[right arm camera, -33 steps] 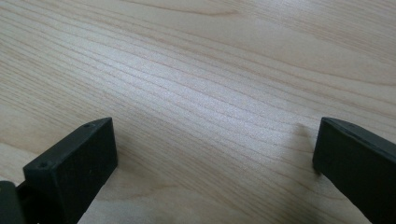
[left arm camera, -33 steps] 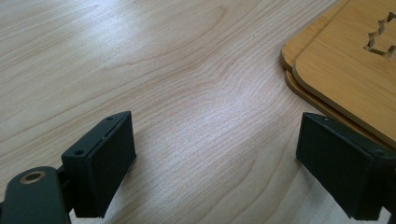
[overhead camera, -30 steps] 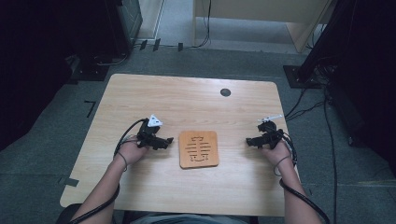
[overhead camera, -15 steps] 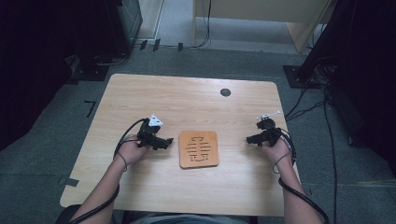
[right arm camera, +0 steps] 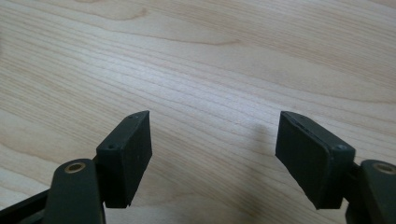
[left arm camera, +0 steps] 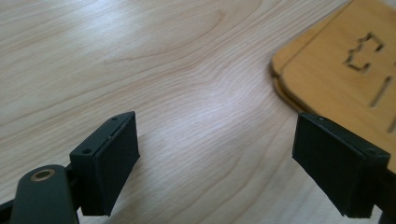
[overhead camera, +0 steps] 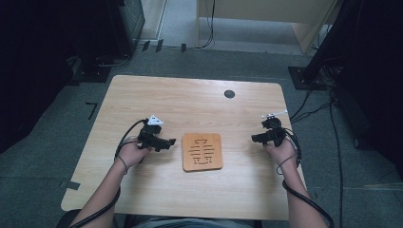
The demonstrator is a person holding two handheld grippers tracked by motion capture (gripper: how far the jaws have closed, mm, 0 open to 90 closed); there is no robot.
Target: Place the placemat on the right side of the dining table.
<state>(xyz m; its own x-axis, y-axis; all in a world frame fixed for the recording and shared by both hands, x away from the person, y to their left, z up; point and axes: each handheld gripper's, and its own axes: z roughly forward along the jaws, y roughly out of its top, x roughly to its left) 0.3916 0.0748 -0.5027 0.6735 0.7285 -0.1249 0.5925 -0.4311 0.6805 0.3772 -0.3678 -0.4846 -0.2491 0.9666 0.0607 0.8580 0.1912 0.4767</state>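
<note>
A pale wood-grain table (overhead camera: 190, 99) with rounded corners stands on grey carpet, dark equipment and loose cables around it. Near its middle, toward the near edge, lies a square tan wooden trivet (overhead camera: 202, 151) with slots cut through its face, flat and untouched, placed centrally so that, as I judge it, either hand can reach it. To the left of the trivet and close beside it, the left gripper (overhead camera: 167, 142) points its black jaws toward the trivet's left edge; in the left gripper view the jaws stand spread with only bare table between them, the trivet's corner (left arm camera: 336, 60) just beyond the right-hand jaw. The right gripper (overhead camera: 256, 138) rests farther off to the trivet's right; its jaws have just been closing yet remain apart over bare wood, nothing between them.
</note>
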